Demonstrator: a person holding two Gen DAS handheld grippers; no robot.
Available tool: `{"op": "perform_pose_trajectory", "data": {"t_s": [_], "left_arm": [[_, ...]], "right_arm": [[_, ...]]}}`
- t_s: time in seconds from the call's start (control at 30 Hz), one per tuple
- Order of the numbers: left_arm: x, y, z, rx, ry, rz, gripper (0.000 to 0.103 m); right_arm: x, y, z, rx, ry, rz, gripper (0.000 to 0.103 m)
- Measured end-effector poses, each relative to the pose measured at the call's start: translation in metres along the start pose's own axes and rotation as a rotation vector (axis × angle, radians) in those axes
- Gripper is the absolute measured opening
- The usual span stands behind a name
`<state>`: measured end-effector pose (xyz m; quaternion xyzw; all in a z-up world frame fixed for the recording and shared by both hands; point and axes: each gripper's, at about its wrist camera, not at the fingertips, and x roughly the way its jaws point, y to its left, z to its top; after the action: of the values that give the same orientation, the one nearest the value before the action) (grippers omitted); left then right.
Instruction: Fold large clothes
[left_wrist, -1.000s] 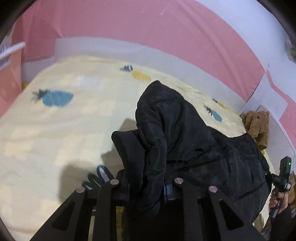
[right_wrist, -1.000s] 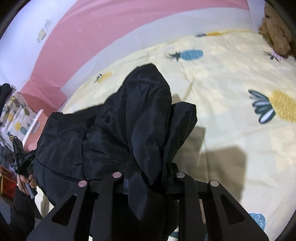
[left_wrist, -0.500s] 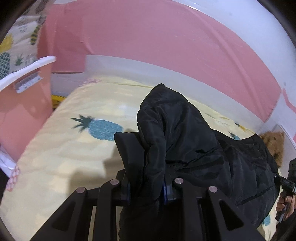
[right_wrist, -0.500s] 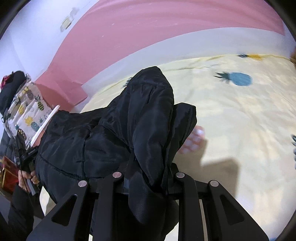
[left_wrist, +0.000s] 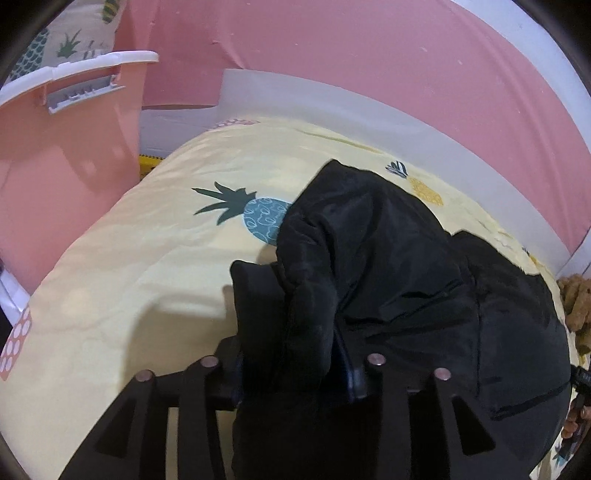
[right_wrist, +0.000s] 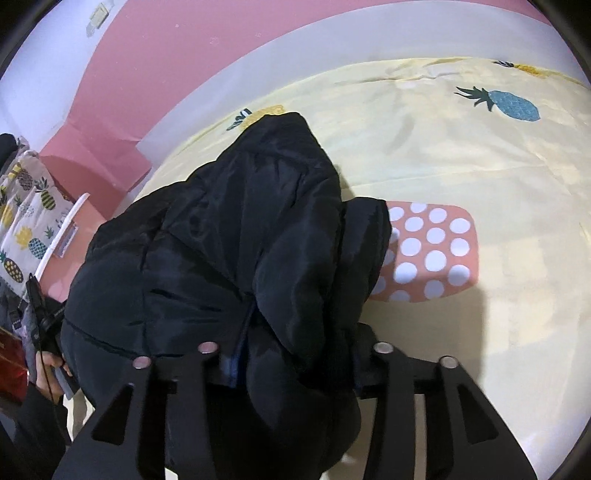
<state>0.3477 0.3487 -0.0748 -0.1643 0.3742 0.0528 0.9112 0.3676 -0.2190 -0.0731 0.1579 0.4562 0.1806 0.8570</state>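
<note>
1. Left wrist view: the left tongs (left_wrist: 291, 354) are at the bottom edge, and a thick fold of the black jacket (left_wrist: 388, 266) sits between their two fingers. The jaws are opening. A blue pad shows bare on the right side of the fold, and whether the other pad still touches the cloth cannot be told.
2. Right wrist view: the right tongs (right_wrist: 295, 354) likewise have a bunched fold of the black jacket (right_wrist: 229, 236) between their fingers. These jaws are opening too. A strip of blue pad shows at the left of the fold, so the cloth looks loose there.
3. Just beyond both tongs the jacket spreads as one dark, puffy mass on the bed. Its raised folds stand directly ahead of the fingers, and the rest of it stretches between the two tongs.
4. Under and around it is the yellow bedsheet (left_wrist: 147, 258) with pineapple prints. A blue pineapple (left_wrist: 258, 218) is partly covered by the jacket's edge.
5. In the right view an orange patch with white dots (right_wrist: 432, 251) lies just beside the jacket.
6. Farther off, a pink plastic bin (left_wrist: 66, 147) stands at the bed's left side, and a brown plush toy (left_wrist: 576, 302) sits at its right edge.
7. A pink and white wall (left_wrist: 369, 74) runs behind the bed.
</note>
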Motion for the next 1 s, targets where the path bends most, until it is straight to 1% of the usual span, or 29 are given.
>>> {"op": "perform_pose_trajectory", "data": {"t_s": [0.03, 0.1, 0.13, 0.27, 0.33, 0.37, 0.43, 0.57, 0.63, 0.7, 0.8, 0.9, 1.0], "left_arm": [[-0.005, 0.0, 0.0, -0.006, -0.004, 0.012, 0.047], [-0.015, 0.002, 0.003, -0.018, -0.023, 0.032, 0.049], [-0.021, 0.004, 0.005, -0.027, -0.037, 0.04, 0.049], [-0.057, 0.007, 0.014, -0.057, -0.112, 0.074, 0.049], [-0.076, 0.001, 0.011, -0.051, -0.139, 0.075, 0.049], [-0.086, -0.007, 0.006, -0.032, -0.15, 0.079, 0.049], [-0.097, -0.02, -0.002, -0.007, -0.153, 0.075, 0.05], [-0.103, -0.055, -0.03, 0.058, -0.116, 0.031, 0.05], [-0.093, -0.074, -0.042, 0.102, -0.078, 0.015, 0.05], [-0.072, -0.09, -0.051, 0.154, -0.044, 0.039, 0.05], [-0.055, -0.096, -0.053, 0.169, -0.046, 0.07, 0.051], [-0.047, -0.096, -0.05, 0.162, -0.05, 0.07, 0.051], [-0.048, -0.096, -0.05, 0.177, -0.047, 0.078, 0.051]], "right_arm": [[-0.006, 0.0, 0.0, 0.007, -0.005, -0.004, 0.049], [-0.023, 0.001, -0.002, 0.005, -0.027, -0.022, 0.052], [-0.03, 0.003, -0.003, -0.003, -0.039, -0.035, 0.054], [-0.066, 0.022, -0.009, -0.059, -0.115, -0.085, 0.054], [-0.082, 0.03, -0.015, -0.087, -0.142, -0.085, 0.054], [-0.087, 0.034, -0.018, -0.098, -0.149, -0.083, 0.054], [-0.093, 0.046, -0.028, -0.127, -0.152, -0.077, 0.054], [-0.071, 0.068, -0.047, -0.198, -0.1, -0.111, 0.054], [-0.053, 0.068, -0.052, -0.213, -0.061, -0.149, 0.054], [-0.038, 0.064, -0.053, -0.223, -0.045, -0.178, 0.054], [-0.029, 0.061, -0.05, -0.231, -0.035, -0.193, 0.058], [-0.023, 0.06, -0.05, -0.244, -0.028, -0.201, 0.058], [-0.023, 0.058, -0.051, -0.242, -0.028, -0.199, 0.059]]}}
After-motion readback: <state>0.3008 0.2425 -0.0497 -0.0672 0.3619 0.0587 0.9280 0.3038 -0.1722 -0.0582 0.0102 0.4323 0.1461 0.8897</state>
